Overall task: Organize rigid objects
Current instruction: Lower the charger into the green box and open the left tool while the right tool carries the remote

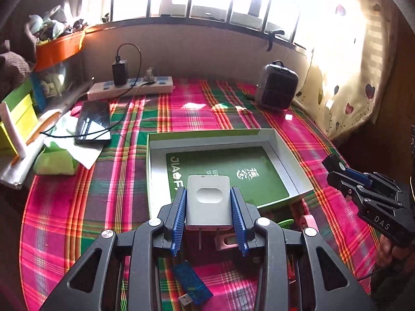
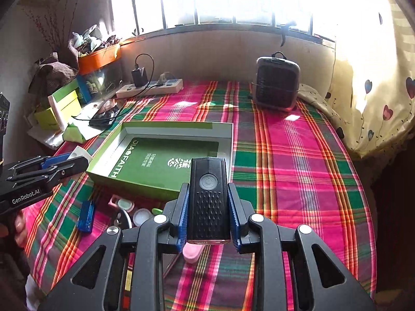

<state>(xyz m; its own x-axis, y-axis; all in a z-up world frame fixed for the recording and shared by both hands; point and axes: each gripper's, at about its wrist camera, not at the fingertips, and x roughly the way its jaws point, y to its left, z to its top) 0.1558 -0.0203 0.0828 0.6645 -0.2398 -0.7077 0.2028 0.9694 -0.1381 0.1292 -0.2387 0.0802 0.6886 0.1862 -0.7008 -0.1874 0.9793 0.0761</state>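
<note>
Left tool (image 1: 208, 207) clamped on white charger (image 1: 208, 202); right tool (image 2: 207, 213) clamped on black flashlight (image 2: 208, 197); both near green box (image 2: 124, 136).

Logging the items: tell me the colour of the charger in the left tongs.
White charger, gripped by the left tongs; clearest in the left wrist view.

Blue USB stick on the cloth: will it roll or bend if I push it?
The blue USB stick looks flat-sided, so it should slide, not roll. Its translucent hard shell suggests stiff and light. The plaid cloth may bunch.
</note>
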